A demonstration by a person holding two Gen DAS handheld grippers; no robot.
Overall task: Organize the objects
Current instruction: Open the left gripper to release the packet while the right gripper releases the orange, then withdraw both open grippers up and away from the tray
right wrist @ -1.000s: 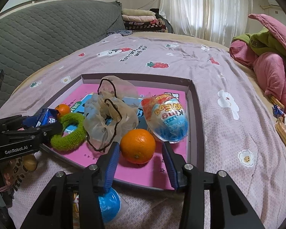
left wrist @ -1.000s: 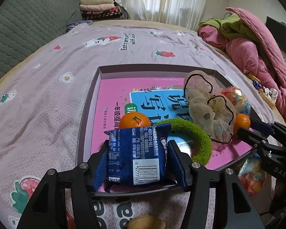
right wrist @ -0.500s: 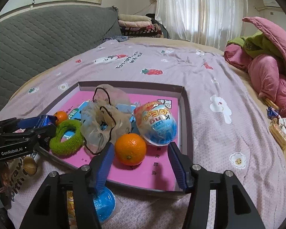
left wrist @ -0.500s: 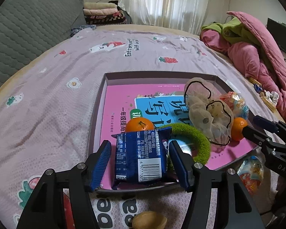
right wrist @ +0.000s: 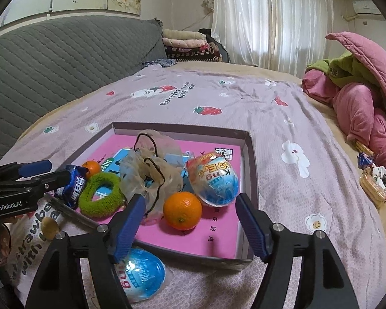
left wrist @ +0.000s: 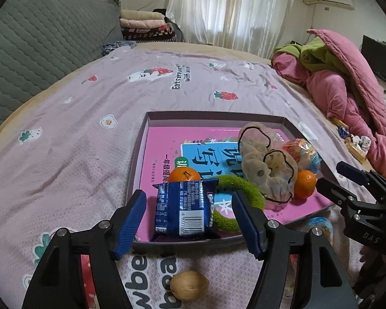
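A shallow box (left wrist: pixel 139 154) holding a pink book lies on the bed. Inside at its near edge rests a blue snack pack (left wrist: pixel 185 206). My left gripper (left wrist: pixel 189 219) is open and still opening, its pads clear of the pack on both sides. An orange (right wrist: pixel 182 209) sits in the box between my right gripper's (right wrist: pixel 190 228) opening jaws, untouched. Also in the box are a green scrunchie (left wrist: pixel 244 188), a sheer beige scrunchie (right wrist: pixel 151 170), a wrapped egg toy (right wrist: pixel 213 180) and a smaller orange (left wrist: pixel 184 175).
A walnut (left wrist: pixel 189 288) and a blue egg toy (right wrist: pixel 141 275) lie on the sheet just in front of the box. A pink quilt pile (right wrist: pixel 360 108) and small snacks (right wrist: pixel 373 180) are at the right. A grey headboard (right wrist: pixel 51 59) runs along the left.
Both grippers' jaws have spread wider. The left one let go of the blue pack and drew back and up. The right one's fingers moved away from the orange.
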